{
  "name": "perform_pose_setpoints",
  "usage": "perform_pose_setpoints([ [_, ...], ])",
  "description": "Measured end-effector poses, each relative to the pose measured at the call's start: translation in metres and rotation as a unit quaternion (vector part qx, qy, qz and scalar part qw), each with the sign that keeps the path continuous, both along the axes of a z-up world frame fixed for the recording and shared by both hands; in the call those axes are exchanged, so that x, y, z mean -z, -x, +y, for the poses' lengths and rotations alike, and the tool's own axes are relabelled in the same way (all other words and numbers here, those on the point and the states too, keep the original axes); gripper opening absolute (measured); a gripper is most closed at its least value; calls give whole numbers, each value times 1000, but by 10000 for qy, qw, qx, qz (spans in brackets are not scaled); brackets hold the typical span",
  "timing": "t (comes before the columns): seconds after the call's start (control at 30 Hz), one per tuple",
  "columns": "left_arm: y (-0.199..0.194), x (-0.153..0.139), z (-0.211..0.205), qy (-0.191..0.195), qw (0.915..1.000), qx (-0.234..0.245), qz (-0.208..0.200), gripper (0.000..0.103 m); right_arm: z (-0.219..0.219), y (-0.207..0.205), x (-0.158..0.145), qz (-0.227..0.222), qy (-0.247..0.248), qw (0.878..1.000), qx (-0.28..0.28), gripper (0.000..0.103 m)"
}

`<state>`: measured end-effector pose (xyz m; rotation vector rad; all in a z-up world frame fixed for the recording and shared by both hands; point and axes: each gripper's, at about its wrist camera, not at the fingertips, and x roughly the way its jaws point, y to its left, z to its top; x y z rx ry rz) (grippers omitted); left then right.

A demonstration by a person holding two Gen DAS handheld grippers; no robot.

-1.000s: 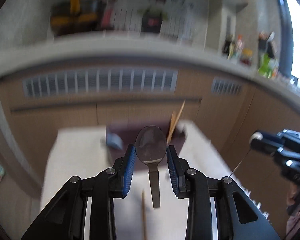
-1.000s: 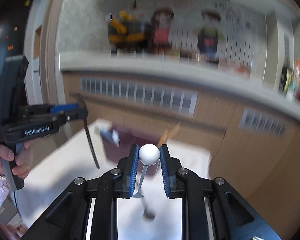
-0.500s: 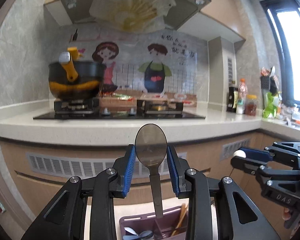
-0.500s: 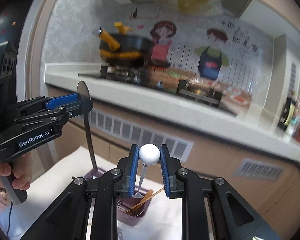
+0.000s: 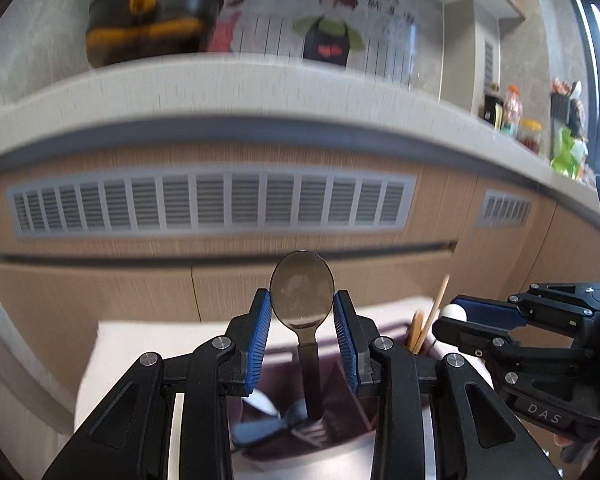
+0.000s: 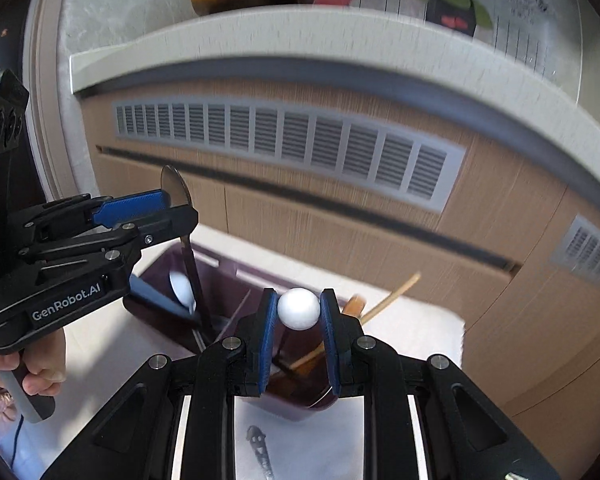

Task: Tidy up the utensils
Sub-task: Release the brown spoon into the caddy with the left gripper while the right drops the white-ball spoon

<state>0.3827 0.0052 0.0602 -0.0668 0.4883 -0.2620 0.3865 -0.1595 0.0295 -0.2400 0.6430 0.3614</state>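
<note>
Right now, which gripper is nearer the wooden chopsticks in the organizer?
Right. The right gripper hangs directly over the chopsticks at the purple organizer's near end; the left gripper is over the far spoon compartment.

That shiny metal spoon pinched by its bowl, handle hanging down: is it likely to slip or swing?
Probably a little. The metal spoon looks smooth and polished, so the left gripper pads hold only its curved bowl edges. Its long handle hangs free over the purple caddy, so it may pivot. It looks stiff, not bendy.
</note>
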Motion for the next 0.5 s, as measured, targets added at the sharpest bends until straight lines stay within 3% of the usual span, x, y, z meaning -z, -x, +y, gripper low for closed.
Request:
perform_pose_setpoints([
  [0.13,-3,16,1,92,9993,133,347,35,-3,2,10,150,-152,9998,-24,35],
  [0.23,5,14,5,174,9992,86,338,37,-9,11,5,47,-276,9996,-25,48],
  [0.33,22,2,15,352,9990,37,276,51,-17,27,-5,-149,-291,9995,6,58],
  [0.5,57,-6,20,205,9992,-68,334,57,-34,63,-4,-261,-226,9994,58,59],
])
